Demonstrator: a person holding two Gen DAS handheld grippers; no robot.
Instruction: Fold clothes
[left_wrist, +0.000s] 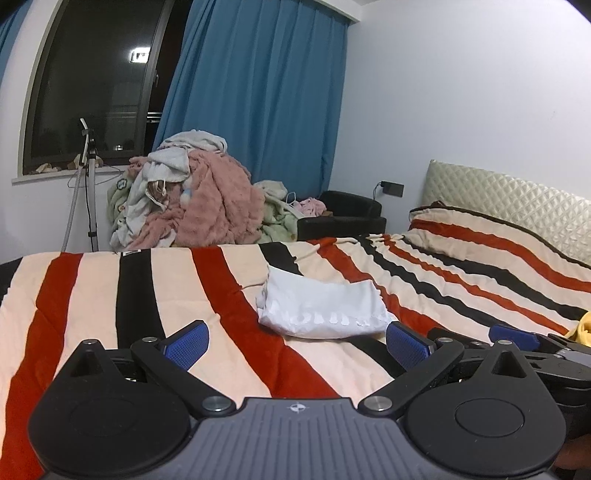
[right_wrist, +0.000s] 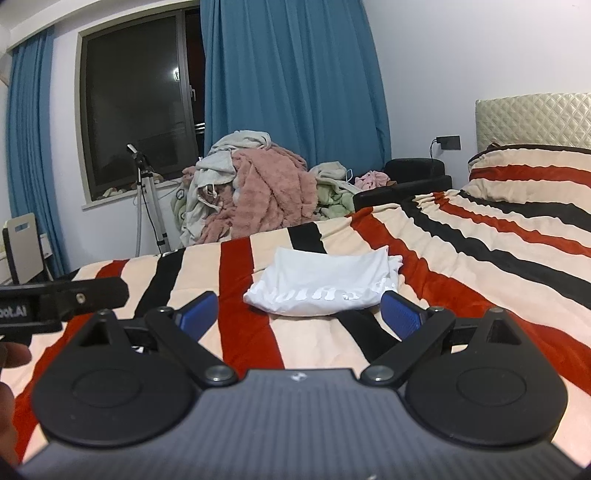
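A white garment with pale lettering (left_wrist: 321, 308) lies folded into a compact bundle on the striped bedspread (left_wrist: 92, 291). It shows again in the right wrist view as the white garment (right_wrist: 325, 282), just beyond the fingertips. My left gripper (left_wrist: 297, 345) hovers open over the bedspread, its blue pads wide apart and empty, the garment just ahead and slightly right. My right gripper (right_wrist: 301, 314) is open too, nothing between its pads. The right gripper's body (left_wrist: 517, 341) appears at the left view's right edge; the left gripper's body (right_wrist: 55, 299) at the right view's left edge.
A heap of pink, grey and green laundry (left_wrist: 192, 199) rises beyond the bed's far edge. A tripod (left_wrist: 88, 177) stands under the dark window. A black chair (left_wrist: 343, 216), striped pillow (left_wrist: 480, 236), quilted headboard (left_wrist: 517, 201) and yellow cloth (left_wrist: 581, 326) lie to the right.
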